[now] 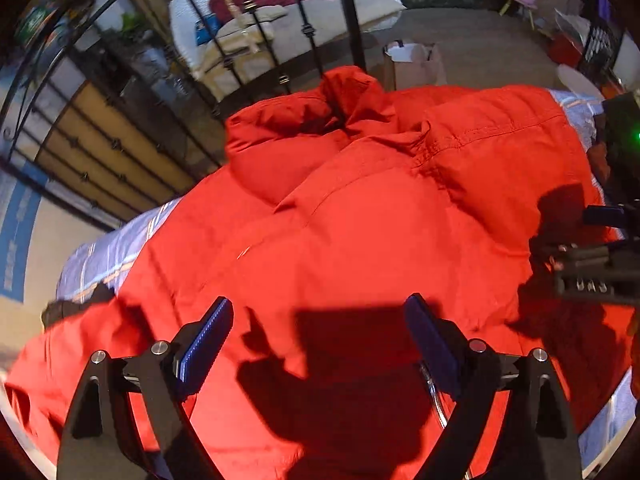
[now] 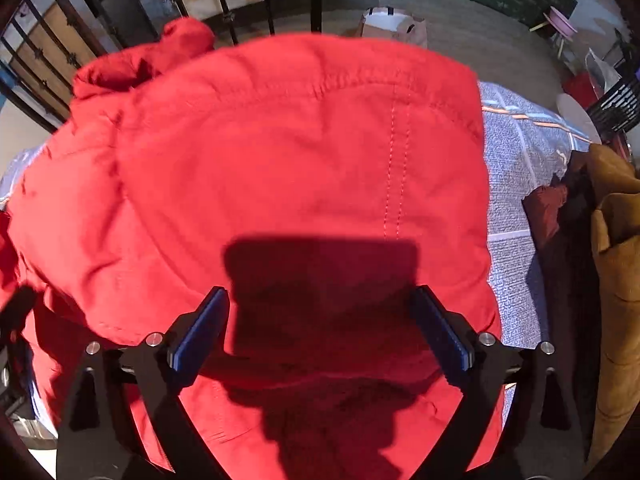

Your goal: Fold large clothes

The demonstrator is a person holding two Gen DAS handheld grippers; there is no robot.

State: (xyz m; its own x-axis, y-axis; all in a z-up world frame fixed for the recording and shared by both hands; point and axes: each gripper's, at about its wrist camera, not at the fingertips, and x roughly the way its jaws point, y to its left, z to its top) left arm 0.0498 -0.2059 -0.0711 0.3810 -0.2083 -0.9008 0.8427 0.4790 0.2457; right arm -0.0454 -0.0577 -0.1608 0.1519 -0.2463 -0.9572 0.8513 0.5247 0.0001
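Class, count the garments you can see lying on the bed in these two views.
3: a red jacket spread across the bed; a mustard coat at the right edge; a dark maroon garment beside it. Others may be hidden.

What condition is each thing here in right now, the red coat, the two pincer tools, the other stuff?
Red jacket: spread on the bed, puffy, partly folded over itself.
Left gripper: open, holding nothing, over the jacket.
Right gripper: open, holding nothing, over the jacket.
Plaid bedsheet: flat under the jacket.
Mustard garment: heaped at the right edge.
Paper bag: upright on the floor, open.
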